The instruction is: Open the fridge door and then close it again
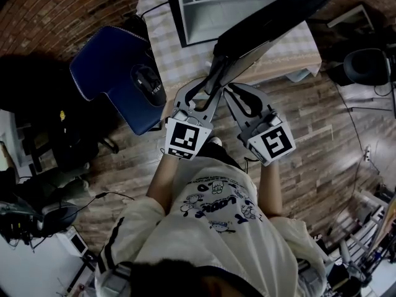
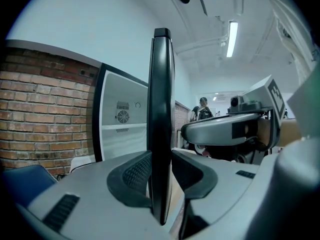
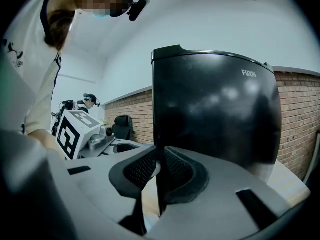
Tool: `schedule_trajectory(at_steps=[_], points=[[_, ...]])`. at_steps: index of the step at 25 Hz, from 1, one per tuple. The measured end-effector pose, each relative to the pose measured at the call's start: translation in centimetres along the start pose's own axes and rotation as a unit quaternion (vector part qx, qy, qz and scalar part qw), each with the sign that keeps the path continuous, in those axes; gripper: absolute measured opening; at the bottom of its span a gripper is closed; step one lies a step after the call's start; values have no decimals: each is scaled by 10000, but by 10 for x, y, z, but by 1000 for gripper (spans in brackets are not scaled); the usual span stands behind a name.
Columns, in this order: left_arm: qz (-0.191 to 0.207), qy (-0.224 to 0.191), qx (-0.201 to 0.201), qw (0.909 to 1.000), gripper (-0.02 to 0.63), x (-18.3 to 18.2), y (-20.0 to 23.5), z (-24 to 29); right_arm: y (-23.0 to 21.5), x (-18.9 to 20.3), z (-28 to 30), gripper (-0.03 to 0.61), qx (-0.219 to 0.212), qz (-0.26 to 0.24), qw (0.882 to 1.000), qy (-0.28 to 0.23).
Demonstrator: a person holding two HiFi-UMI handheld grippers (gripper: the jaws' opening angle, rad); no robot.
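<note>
Standing open, the fridge door [image 1: 278, 14] swings out from the fridge [image 1: 235, 5] toward you, past the near edge of the table [image 1: 164, 54].

- **Door:** black and glossy, with a brand word on its face in the right gripper view. In the left gripper view you see it edge-on only. In the head view its free edge is hidden under both of your tools.
- **Fridge:** white inside. The head view cuts off its far part, and the hinge cannot be made out.
- **Your left gripper [image 2: 161, 176]:** the jaws stand slightly apart around the door's edge, which sits between them. One jaw looks to touch the door, and a thin sliver of light shows beside the other.
- **Your right gripper [image 3: 159, 171]:** the jaws are closed on the same door, one against each side. It sits just beside the left gripper.
- **Table:** covered in a checked cloth, with the fridge over most of it.
- **Floor [image 1: 309, 113]:** wood planks.
- **Blue chair [image 1: 114, 73]:** left of the table, with a dark object [image 1: 148, 82] on its seat too unclear to name.
- **Brick wall [image 2: 45, 114]:** behind the fridge.
- **Ceiling light [image 2: 232, 38]:** a long strip overhead.
- **Another person [image 2: 202, 109]:** far back in the room, small and indistinct.
- **Cables [image 1: 102, 195]:** on the floor at the left, with the gear around them too dim to sort.
</note>
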State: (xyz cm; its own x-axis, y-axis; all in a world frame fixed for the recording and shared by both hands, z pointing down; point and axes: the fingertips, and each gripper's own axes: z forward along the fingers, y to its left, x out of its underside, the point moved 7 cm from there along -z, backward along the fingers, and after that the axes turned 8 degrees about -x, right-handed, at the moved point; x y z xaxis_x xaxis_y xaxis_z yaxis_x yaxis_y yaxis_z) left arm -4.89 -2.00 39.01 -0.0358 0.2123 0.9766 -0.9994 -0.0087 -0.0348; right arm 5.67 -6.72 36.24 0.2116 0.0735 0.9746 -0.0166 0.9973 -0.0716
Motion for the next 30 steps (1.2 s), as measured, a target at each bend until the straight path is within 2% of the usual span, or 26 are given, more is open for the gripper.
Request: schedule_trajectory(at_steps=[5,9,30], points=[[6,11,-31,10000,132,0,14,5,-9,-10,15,66,125,-73,9995,-284],[2,19,-41,10000,135,0,25,11,-15,-4,23,66,106,53,9999,3],[32,-10,33,10000,149,-5,87,39,-43,-16,75,66,313,127,9994,-30]])
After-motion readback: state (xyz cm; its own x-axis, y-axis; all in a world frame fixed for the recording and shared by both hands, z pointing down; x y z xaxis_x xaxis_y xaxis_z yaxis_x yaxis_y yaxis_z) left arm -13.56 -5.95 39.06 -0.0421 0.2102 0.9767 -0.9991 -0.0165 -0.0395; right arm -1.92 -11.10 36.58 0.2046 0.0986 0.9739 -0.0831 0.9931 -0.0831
